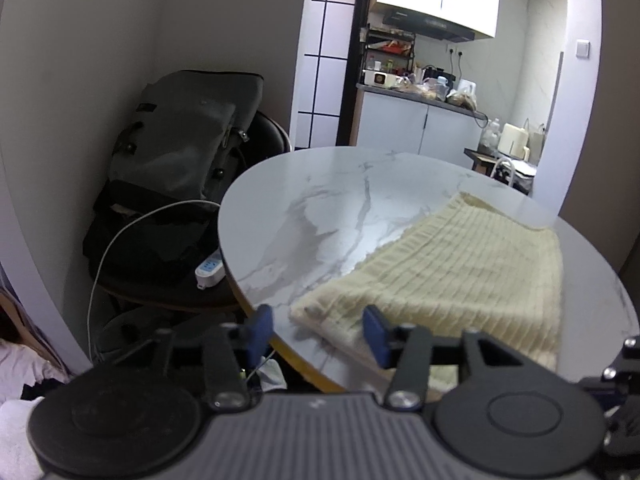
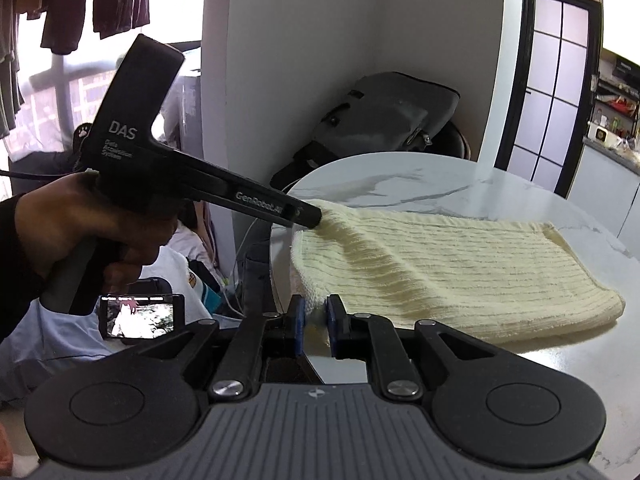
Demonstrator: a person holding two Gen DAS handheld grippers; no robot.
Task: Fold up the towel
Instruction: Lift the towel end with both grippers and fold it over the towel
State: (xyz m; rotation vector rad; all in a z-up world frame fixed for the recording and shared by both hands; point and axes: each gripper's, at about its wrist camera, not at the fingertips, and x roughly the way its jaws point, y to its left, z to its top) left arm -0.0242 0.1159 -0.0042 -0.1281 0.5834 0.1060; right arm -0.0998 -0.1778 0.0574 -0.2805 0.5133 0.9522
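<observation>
Towel (image 2: 440,272) folded on marble table (image 1: 320,208), left tongs (image 1: 318,334) spread open, right tongs (image 2: 316,320) pinching its corner.

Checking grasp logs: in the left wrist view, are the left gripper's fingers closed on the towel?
No. The left gripper is open, its blue pads wide apart above the towel.

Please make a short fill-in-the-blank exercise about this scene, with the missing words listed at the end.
1. The cream towel lies on a round table whose top looks like white ____.
2. The jaws of the left gripper stand ____.
3. The right gripper is closed on the near edge of the ____.
4. The pads of both grippers are ____ in colour.

Missing words: marble; open; towel; blue
</observation>
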